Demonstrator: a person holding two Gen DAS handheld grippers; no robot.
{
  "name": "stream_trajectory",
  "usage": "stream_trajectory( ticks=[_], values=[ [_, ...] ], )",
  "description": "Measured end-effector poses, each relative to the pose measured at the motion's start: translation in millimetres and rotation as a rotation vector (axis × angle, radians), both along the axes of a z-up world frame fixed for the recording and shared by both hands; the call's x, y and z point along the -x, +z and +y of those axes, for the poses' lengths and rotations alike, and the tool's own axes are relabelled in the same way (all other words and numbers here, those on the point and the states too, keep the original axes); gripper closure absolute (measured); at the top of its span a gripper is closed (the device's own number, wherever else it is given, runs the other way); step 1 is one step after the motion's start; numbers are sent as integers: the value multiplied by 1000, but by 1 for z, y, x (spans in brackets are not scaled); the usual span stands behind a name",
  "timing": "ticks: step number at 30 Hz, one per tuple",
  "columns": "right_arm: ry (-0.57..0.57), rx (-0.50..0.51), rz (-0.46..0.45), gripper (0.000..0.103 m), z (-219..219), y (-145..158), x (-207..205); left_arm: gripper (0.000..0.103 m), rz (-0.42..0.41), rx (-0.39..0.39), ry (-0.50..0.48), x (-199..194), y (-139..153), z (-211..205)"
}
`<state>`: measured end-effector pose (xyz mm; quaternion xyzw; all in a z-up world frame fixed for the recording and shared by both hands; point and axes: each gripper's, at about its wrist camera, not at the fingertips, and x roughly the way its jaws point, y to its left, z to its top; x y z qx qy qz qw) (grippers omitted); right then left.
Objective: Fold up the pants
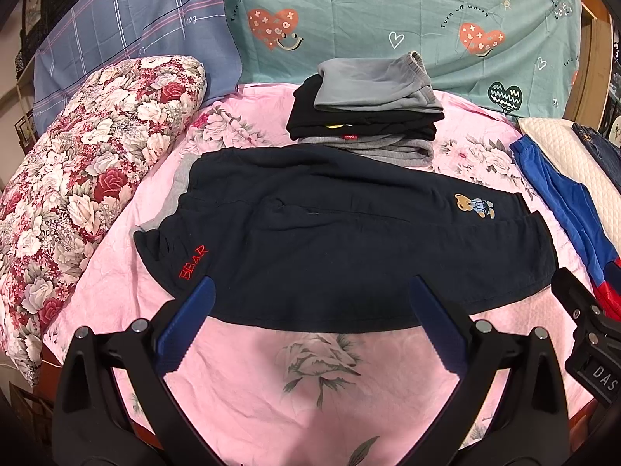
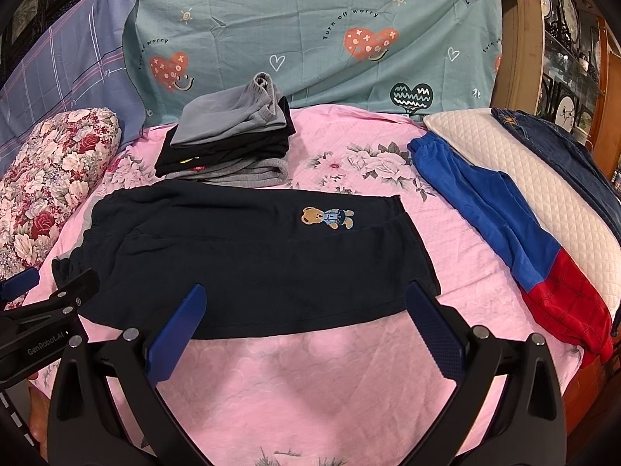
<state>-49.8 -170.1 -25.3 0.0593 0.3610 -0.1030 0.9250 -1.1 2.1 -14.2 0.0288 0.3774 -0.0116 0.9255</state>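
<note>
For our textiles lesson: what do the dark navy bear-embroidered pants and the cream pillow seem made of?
Dark navy bear-embroidered pants: probably soft matte cotton jersey; it lies limp, with no sheen. Cream pillow: quilted fabric cover, shown by its stitched diamond pattern; the filling is hidden.

- A pink floral bedspread (image 2: pixel 349 388) covers the bed and fills the near and middle ground, evenly lit.
- At the far side, a teal sheet (image 2: pixel 310 39) printed with hearts and the words "Turn off worry" hangs upright like a backdrop.
- To its left, a blue plaid cloth (image 1: pixel 128 27) drapes beside it.
- A red-and-white rose-print bolster (image 1: pixel 77 178) lies along the bed's left edge.
- A cream quilted pillow (image 2: pixel 543 202) rests at the right.
- Far right, a wooden cabinet (image 2: pixel 520 50) with glass shelves displays decorative plates (image 2: pixel 566 110).
- Dark framed panels (image 1: pixel 35 4) show at the far left.
</note>
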Motion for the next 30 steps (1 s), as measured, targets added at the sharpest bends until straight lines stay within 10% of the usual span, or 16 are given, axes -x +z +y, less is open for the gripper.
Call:
stream_trajectory(
  ticks=[21, 30],
  values=[
    [7, 3, 8, 1, 2, -6, -1, 2, 11, -4, 1, -2, -3, 4],
    [87, -47, 141, 1, 2, -45, -15, 2, 280, 56, 93, -36, -64, 57]
  ],
)
